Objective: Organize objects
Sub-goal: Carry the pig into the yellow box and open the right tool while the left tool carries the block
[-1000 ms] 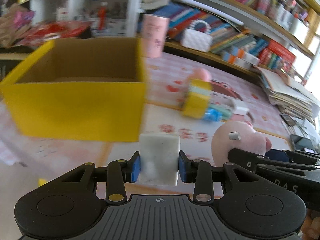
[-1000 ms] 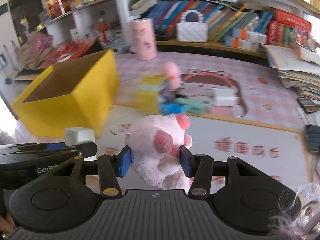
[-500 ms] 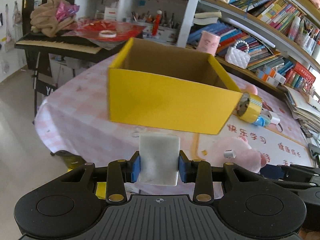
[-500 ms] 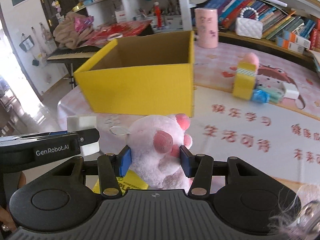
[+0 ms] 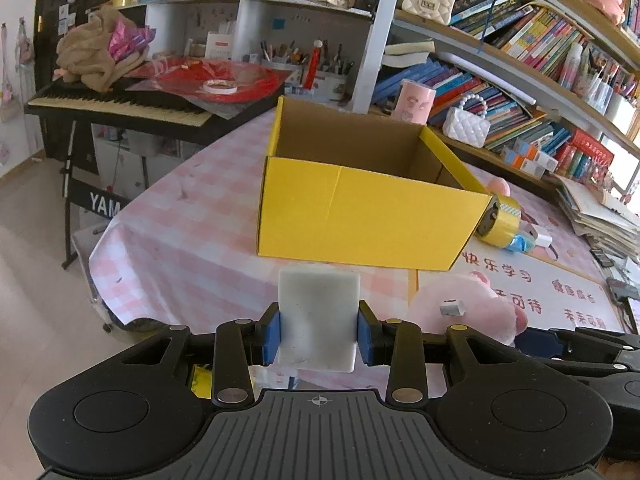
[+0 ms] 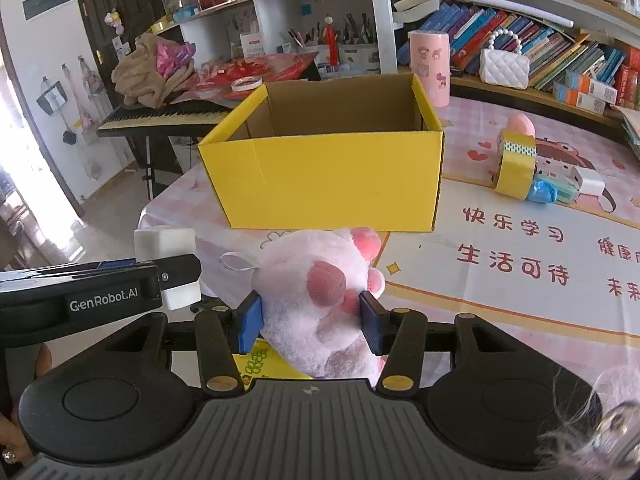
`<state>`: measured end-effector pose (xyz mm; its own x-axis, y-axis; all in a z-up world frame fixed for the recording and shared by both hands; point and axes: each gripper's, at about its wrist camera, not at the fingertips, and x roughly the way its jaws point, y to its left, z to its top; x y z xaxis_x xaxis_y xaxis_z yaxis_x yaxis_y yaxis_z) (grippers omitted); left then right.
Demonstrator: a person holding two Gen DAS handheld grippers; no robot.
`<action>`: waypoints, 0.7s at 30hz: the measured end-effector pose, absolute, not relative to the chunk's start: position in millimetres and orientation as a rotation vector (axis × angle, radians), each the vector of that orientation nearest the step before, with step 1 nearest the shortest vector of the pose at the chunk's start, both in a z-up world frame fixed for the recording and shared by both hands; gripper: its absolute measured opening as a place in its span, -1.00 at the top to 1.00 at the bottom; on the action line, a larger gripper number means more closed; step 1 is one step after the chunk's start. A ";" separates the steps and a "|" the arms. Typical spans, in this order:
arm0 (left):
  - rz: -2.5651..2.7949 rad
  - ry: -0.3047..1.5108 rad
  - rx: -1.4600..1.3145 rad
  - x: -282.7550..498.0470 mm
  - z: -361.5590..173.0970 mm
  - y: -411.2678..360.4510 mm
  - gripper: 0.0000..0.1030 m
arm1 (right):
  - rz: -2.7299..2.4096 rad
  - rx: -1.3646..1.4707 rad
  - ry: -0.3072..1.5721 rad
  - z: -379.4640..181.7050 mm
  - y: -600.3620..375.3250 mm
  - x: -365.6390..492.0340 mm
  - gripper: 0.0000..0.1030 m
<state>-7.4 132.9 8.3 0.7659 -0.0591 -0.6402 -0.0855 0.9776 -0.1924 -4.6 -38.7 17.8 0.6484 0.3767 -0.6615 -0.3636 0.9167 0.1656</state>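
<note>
An open yellow cardboard box stands on the pink checked table; it also shows in the right wrist view and looks empty as far as I can see inside. My left gripper is shut on a white block, held in front of the box; the block also shows in the right wrist view. My right gripper is shut on a pink plush toy, to the right of the left gripper and short of the box; the plush shows in the left wrist view.
A yellow tape roll, a blue and green item and a white plug lie right of the box. A pink cylinder and white handbag stand behind. A keyboard stands left, off the table edge.
Both grippers have pulled back from the table with their loads held. The box now sits farther off and more to the centre.
</note>
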 end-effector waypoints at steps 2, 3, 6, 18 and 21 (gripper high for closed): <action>0.008 0.695 -0.217 -8.4 8.4 135.3 0.31 | 0.416 0.014 0.753 19.3 -36.2 -6.5 0.08; 0.005 0.692 -0.219 -9.1 8.5 136.6 0.31 | 0.415 0.011 0.751 20.0 -35.3 -6.9 0.08; 0.000 0.682 -0.223 -8.4 9.7 139.3 0.31 | 0.411 0.004 0.745 22.1 -32.5 -7.1 0.08; -0.018 0.662 -0.215 -7.6 13.8 141.6 0.31 | 0.396 0.002 0.727 27.6 -29.8 -4.8 0.08; -0.017 0.657 -0.210 -7.6 14.3 142.7 0.31 | 0.397 0.002 0.727 27.6 -29.4 -4.5 0.08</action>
<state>-7.6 142.7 14.3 0.7924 -0.0820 -0.6045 -0.0509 0.9786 -0.1995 -4.5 -29.4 27.6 0.6762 0.3542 -0.6460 -0.3527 0.9255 0.1382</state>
